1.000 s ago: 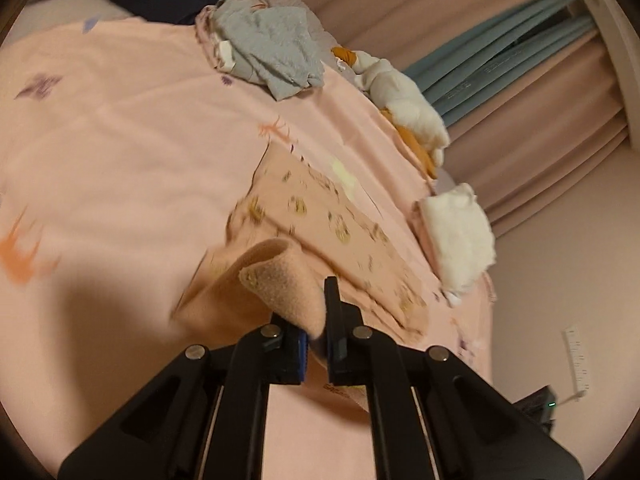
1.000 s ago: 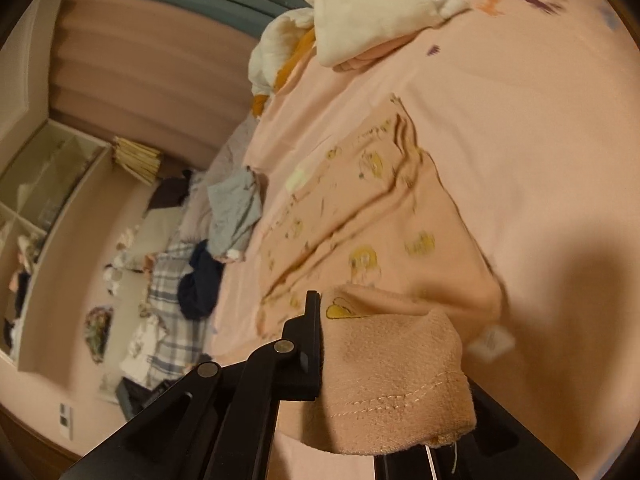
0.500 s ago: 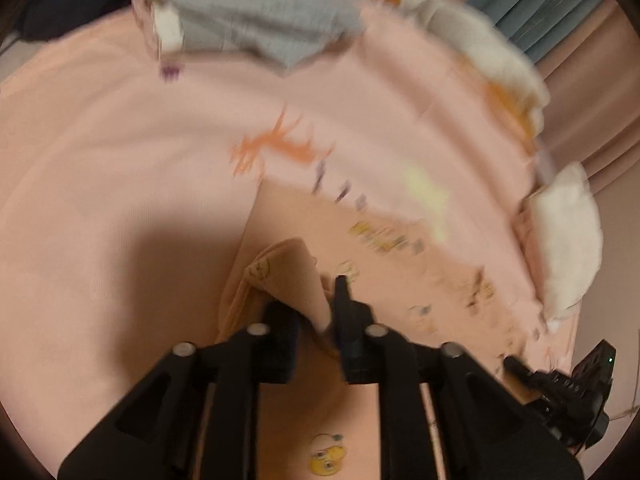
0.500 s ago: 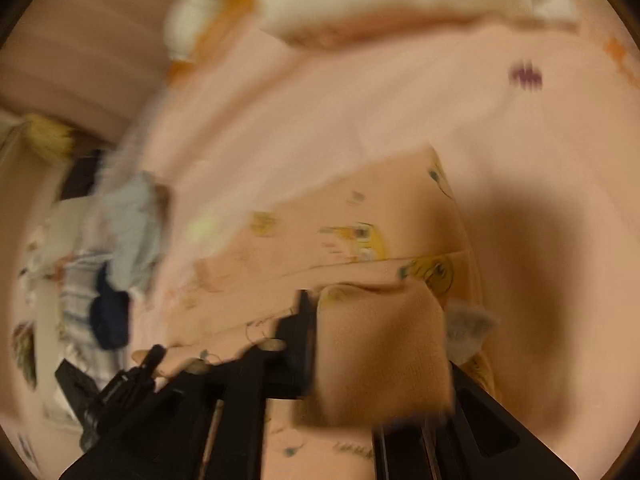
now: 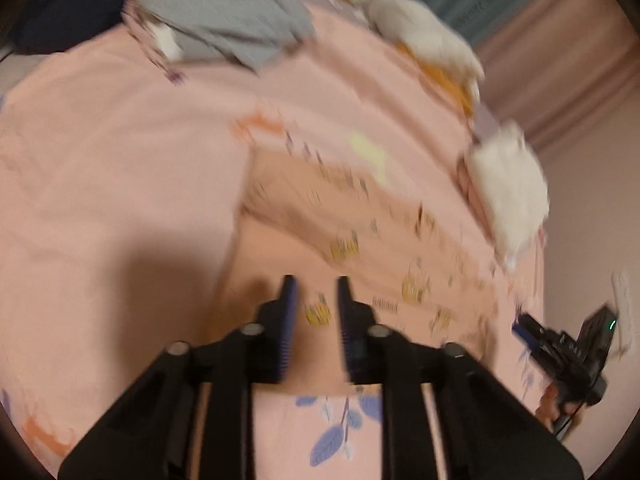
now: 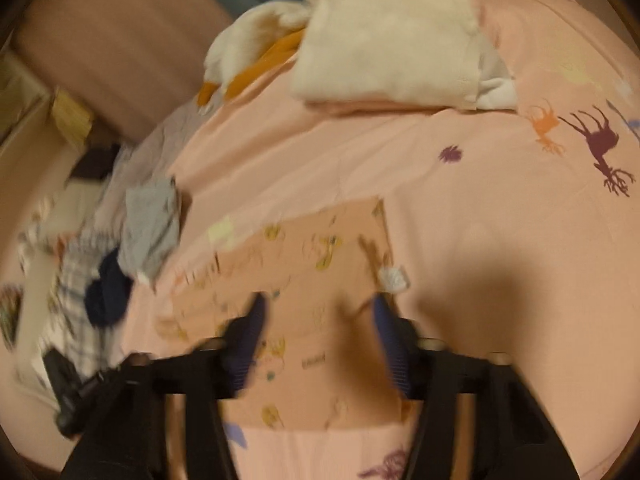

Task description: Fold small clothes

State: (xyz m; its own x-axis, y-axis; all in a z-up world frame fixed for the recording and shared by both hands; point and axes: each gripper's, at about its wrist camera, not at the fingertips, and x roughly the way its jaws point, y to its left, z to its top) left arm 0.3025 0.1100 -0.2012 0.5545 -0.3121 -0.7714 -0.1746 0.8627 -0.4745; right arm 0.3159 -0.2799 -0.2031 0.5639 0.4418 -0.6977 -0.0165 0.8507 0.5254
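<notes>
Bed covered by pink sheet (image 6: 460,208) printed with deer and leaf motifs in purple, orange and blue. Pleated pink curtain (image 5: 560,80) hanging behind the bed, teal curtain panel (image 5: 452,4) beside it. Plain pale wall (image 5: 592,216) to one side, carrying a white socket strip (image 5: 622,300). Open pale shelving (image 6: 24,92) visible at the far edge in the right wrist view, contents too blurred to identify. Plaid bedding (image 6: 72,280) lying at the bed's far end. Lighting warm and dim, casting broad soft shadows on the sheet. Both views motion-blurred.
</notes>
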